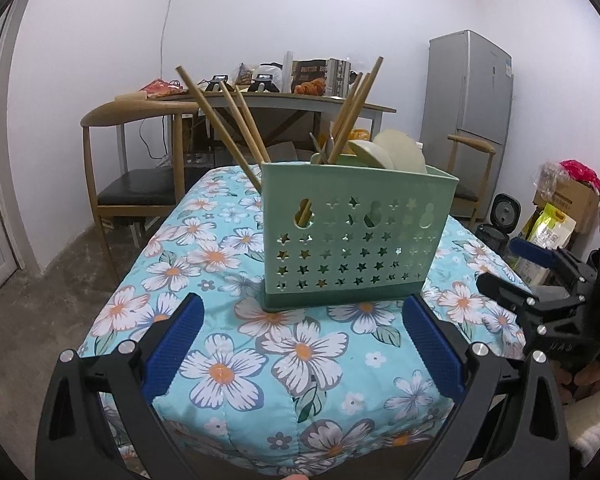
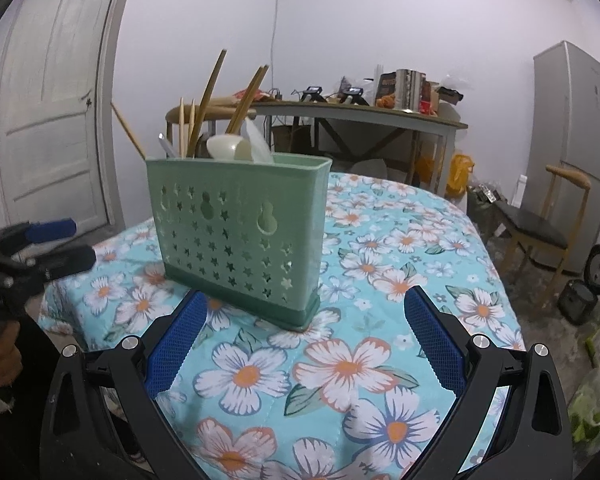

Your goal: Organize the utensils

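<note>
Both grippers, the left gripper (image 1: 302,344) and the right gripper (image 2: 302,340), have jaws spread wide and hold nothing. Just past them, the green holder (image 1: 352,236) stands upright on the flowery cloth (image 1: 220,264). Chopsticks (image 1: 224,120) and spoons (image 1: 392,154) stick out.

Very little lettering can be read. On the far wooden table (image 1: 284,98) stands a dark brown printed bag (image 1: 309,77) whose top line looks like "BUTTER", followed by letters too blurred to make out. The yellow-green packet (image 1: 550,229) beside the brown cardboard box (image 1: 572,196) on the floor carries a printed label too small to read, as does the sticker on the tall grey refrigerator (image 1: 470,92).
</note>
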Tool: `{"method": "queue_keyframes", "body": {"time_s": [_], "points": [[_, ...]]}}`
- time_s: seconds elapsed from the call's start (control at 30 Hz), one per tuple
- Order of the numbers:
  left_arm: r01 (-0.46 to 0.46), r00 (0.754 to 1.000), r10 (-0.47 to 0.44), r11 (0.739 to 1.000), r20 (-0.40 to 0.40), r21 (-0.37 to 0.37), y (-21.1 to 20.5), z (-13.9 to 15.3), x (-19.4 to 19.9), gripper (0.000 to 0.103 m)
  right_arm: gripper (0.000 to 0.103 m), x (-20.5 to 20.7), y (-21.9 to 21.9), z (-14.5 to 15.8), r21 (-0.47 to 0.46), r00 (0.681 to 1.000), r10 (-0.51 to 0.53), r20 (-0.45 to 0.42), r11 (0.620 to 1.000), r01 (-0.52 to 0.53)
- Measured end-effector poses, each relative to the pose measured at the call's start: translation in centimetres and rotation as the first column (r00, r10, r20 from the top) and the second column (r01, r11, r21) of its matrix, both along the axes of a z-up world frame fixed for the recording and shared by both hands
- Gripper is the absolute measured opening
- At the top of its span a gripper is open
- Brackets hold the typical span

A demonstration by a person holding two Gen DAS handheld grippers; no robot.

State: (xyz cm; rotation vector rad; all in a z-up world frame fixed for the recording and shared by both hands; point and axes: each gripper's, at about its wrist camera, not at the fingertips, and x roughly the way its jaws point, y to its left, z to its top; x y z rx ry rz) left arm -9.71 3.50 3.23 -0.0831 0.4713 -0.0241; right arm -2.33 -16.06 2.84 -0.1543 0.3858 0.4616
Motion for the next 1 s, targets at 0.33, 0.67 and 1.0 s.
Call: {"method": "queue_keyframes", "body": {"time_s": [0.33,0.67,1.0], "points": [[0.001,0.999,-0.001,1.0,-0.049,0.0,-1.1,-0.6,1.9,0.097,0.095,1.0,0.1,0.6,0.07,1.0,-0.025,-0.014,0.997,0.026],[-0.017,0.999,0.02,0.998,-0.047,0.059,-2.1,-0.7,1.8,0.097,0.095,0.6,0.8,0.5,0.057,1.0,0.014,-0.019,0.998,-0.013],[-0.023,0.998,0.026,0.998,-0.058,0.054,-2.0,-0.7,2.1,0.097,0.095,0.3,1.3,0.4,0.037,1.0,0.021,-0.02,0.999,-0.02]]}}
